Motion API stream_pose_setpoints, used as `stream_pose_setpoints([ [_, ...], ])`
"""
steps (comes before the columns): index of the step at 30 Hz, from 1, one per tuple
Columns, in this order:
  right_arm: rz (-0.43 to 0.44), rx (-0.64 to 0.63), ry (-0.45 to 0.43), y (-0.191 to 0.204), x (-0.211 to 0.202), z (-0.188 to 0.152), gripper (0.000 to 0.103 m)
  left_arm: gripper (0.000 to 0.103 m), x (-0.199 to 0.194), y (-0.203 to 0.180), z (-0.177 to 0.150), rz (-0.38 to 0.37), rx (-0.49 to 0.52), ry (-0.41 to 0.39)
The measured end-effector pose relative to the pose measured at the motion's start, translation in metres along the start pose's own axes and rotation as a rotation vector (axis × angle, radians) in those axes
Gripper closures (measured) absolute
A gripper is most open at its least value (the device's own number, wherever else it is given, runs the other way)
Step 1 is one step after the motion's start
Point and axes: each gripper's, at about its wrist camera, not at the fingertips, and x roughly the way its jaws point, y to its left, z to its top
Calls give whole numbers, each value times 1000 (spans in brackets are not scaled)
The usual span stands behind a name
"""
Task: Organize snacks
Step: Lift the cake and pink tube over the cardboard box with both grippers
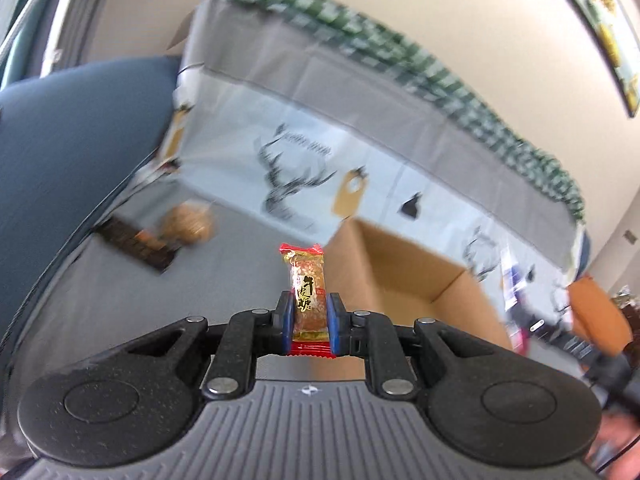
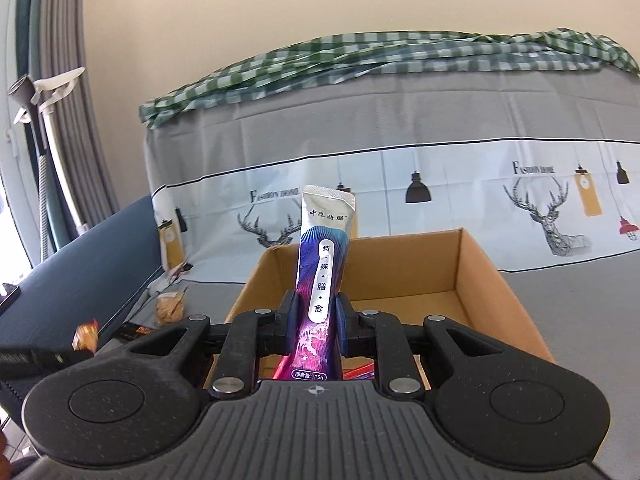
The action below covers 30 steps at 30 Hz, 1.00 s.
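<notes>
Over the box (image 2: 472, 264) your R gripper (image 2: 316, 312) is clamped on a stick sachet (image 2: 325, 256), jaws nearly together w/ only the sachet's width between them. Sachet stands upright, silver top, purple-blue body, lower end down by the gripper base. Box is open-topped cardboard on a gray cloth (image 2: 580, 304); red wrappers (image 2: 360, 374) lie inside it at the near wall, partly hidden by the gripper.

Left of the box, your L gripper (image 1: 308, 320) pinches a candy (image 1: 307, 292), blue pads (image 1: 286, 322) tight on both sides of its lower half. Red crimped ends, gold-brown middle w/ black characters, standing upright. It's held in the air, box (image 1: 404, 276) just to its right and beyond. L view is blurred, so small detail there is unsure. From the R view the same candy (image 2: 86, 334) shows far left of the box.

Further left of the box, on the cloth: a dark flat pack (image 1: 134, 244) and a tan round snack (image 1: 188, 224) just beside it, near a blue cushion (image 1: 76, 148). Can't tell if those two touch.

Behind the box hangs a deer-print sheet (image 2: 400, 184), w/ a green checked cloth (image 2: 360, 60) bunched along its top.
</notes>
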Motion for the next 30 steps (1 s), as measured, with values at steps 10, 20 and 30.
stream_pose_setpoints([
  [10, -55, 2, -36, -13, -4, 2, 83, 85, 5, -98, 44, -117, 46, -34],
  [20, -100, 19, -80, -22, -12, 4, 83, 85, 15, -157, 52, -185, 91, -38],
  [30, -121, 37, -113, -29, -18, 7, 82, 85, 20, -172, 45, -195, 113, -20],
])
